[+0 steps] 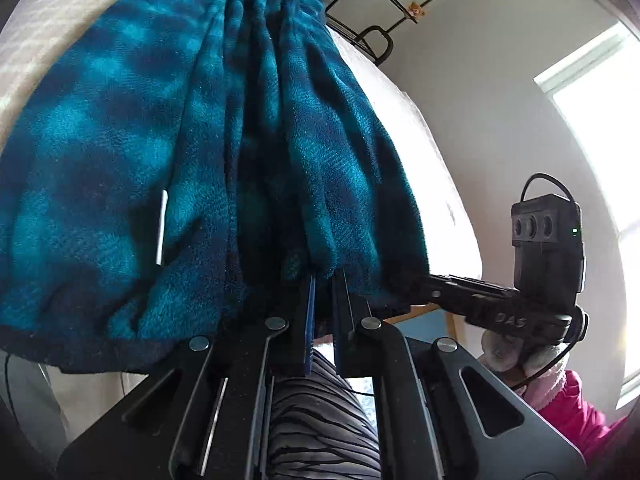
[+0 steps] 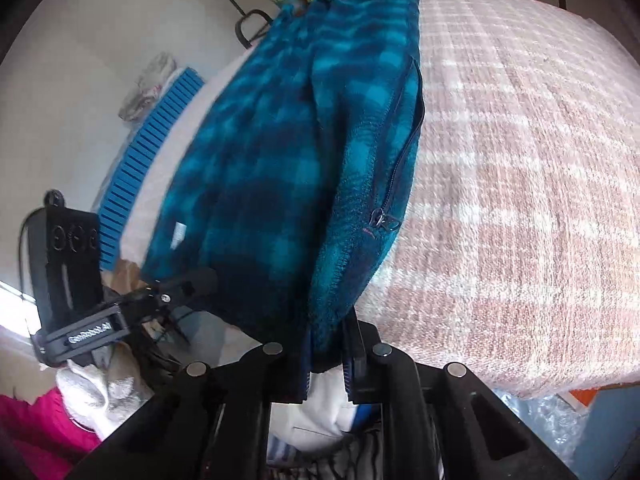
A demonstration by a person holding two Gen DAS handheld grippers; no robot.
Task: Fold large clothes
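Note:
A teal and navy plaid fleece jacket (image 1: 132,152) lies stretched along a bed, its near edge lifted. In the left wrist view my left gripper (image 1: 325,282) is shut on the bunched hem. My right gripper (image 1: 420,286) shows to the right in that view, clamped on the same edge. In the right wrist view the right gripper (image 2: 330,346) is shut on a fold of the fleece jacket (image 2: 272,152) below its pocket zipper (image 2: 400,160). The left gripper (image 2: 196,280) bites the edge at lower left. The fingertips are buried in fabric.
The bed is covered by a pink and white woven blanket (image 2: 520,160). A black metal bed frame (image 1: 376,40) stands at the far end, a blue slatted panel (image 2: 148,152) beside the bed. A bright window (image 1: 592,120) is at right. A pink sleeve (image 1: 576,412) shows.

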